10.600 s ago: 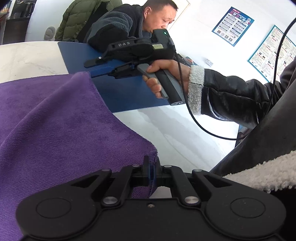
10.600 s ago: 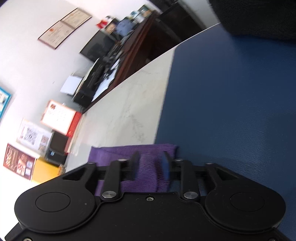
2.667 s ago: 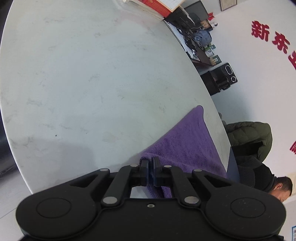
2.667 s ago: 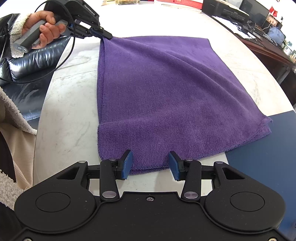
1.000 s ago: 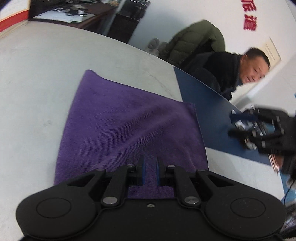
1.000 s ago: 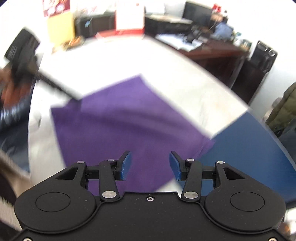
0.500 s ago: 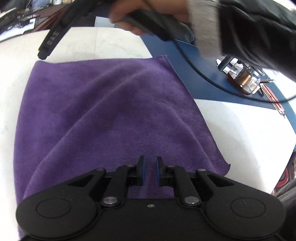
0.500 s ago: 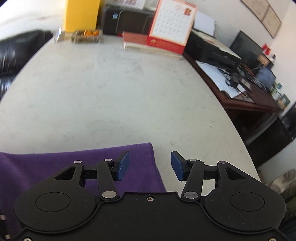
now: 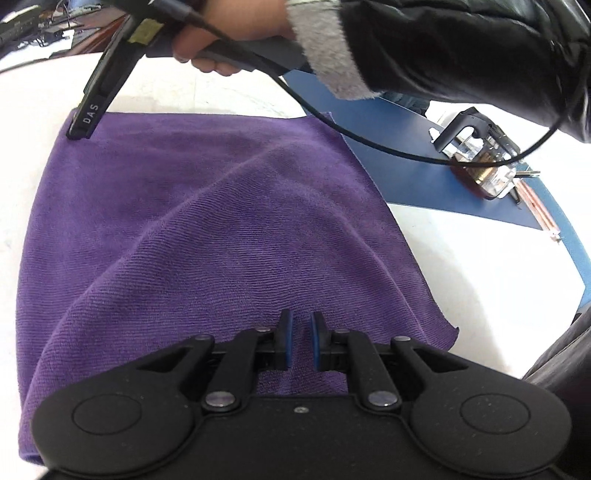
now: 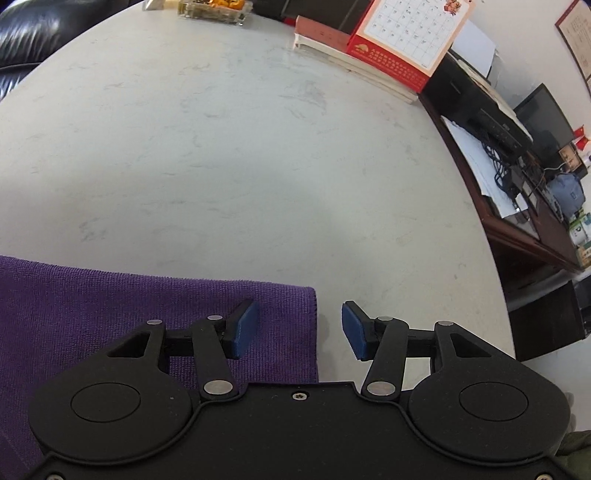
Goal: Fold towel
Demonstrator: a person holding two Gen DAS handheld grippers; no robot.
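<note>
While the left gripper (image 9: 299, 343) pinches the towel (image 9: 207, 229), only the right gripper (image 10: 299, 328) shows spread fingers.

Place: an office.
Table: a large, pale, marble-look table (image 10: 258, 166) with a rounded edge.
Far side: a desk calendar (image 10: 410, 33) standing on stacked books (image 10: 351, 62).
Right: a dark wooden desk (image 10: 517, 229) carrying papers, cables, a printer (image 10: 491, 122) and a monitor (image 10: 543, 122).
Wall: a framed certificate (image 10: 578, 33).
</note>
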